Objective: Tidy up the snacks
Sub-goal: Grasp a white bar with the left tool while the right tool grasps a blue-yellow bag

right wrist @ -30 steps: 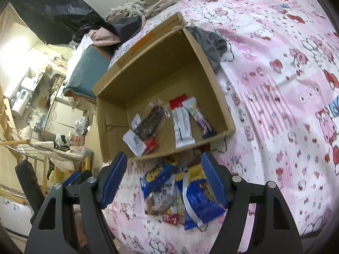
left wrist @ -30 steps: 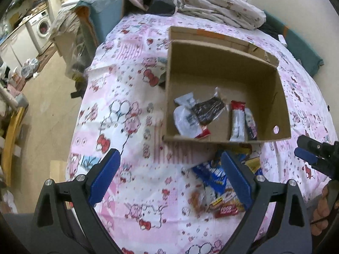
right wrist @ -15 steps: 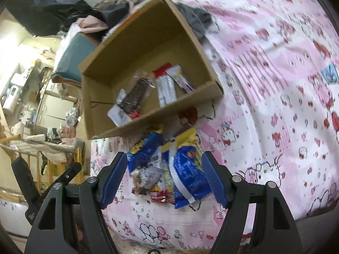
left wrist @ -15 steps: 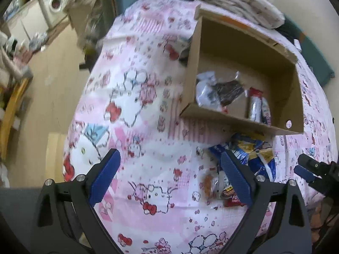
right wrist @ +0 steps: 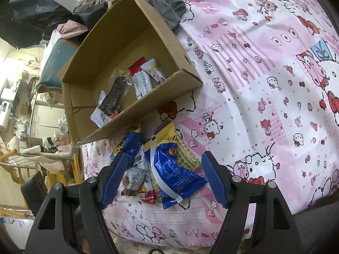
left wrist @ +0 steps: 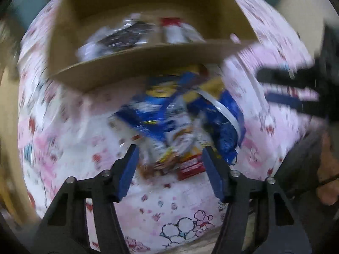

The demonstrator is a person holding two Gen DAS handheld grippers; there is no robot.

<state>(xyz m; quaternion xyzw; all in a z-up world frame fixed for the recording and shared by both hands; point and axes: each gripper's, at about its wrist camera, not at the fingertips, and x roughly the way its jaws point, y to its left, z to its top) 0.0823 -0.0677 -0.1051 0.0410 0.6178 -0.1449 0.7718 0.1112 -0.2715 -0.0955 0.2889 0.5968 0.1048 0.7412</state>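
Note:
A cardboard box lies open on the pink bedsheet, with a dark bar and a red-and-white bar inside. In front of it is a pile of snack packets. My left gripper points down at the pile's near end, its jaws closing. A small red packet lies between them, and the blurred view shows no pad pressing on it. My right gripper hangs open over the blue packet and the small packets. It also shows, blurred, at the left view's right edge.
The bedsheet runs off to the right and ends at the bed's edge close below both grippers. A grey cloth lies behind the box. Wooden furniture and clutter stand beside the bed on the left. A hand holds the right gripper.
My left gripper has dropped toward the snack pile, which now fills its view, and its jaws have narrowed. The right gripper has sunk a little over the pile, still equally wide.

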